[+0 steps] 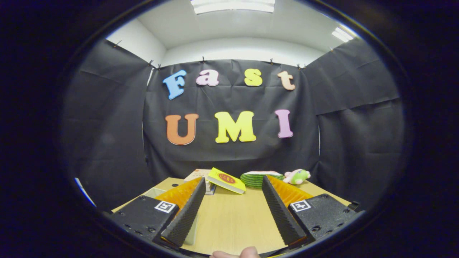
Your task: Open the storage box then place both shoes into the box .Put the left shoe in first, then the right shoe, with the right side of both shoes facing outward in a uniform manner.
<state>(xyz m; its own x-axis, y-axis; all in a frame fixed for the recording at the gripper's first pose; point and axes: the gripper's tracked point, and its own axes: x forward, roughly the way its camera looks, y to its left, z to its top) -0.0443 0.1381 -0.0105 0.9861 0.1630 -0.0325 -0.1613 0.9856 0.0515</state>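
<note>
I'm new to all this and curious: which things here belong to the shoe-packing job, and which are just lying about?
For the job:
- gripper, open, bare table between its fingers
- possibly a pale box edge, unclear

Lying about:
- yellow book
- striped green plush
- small plush toy

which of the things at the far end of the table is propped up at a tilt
The yellow book, just beyond the open gripper, leans tilted on a stack of books. The watermelon slice toy and small plush toy lie flat.
</note>
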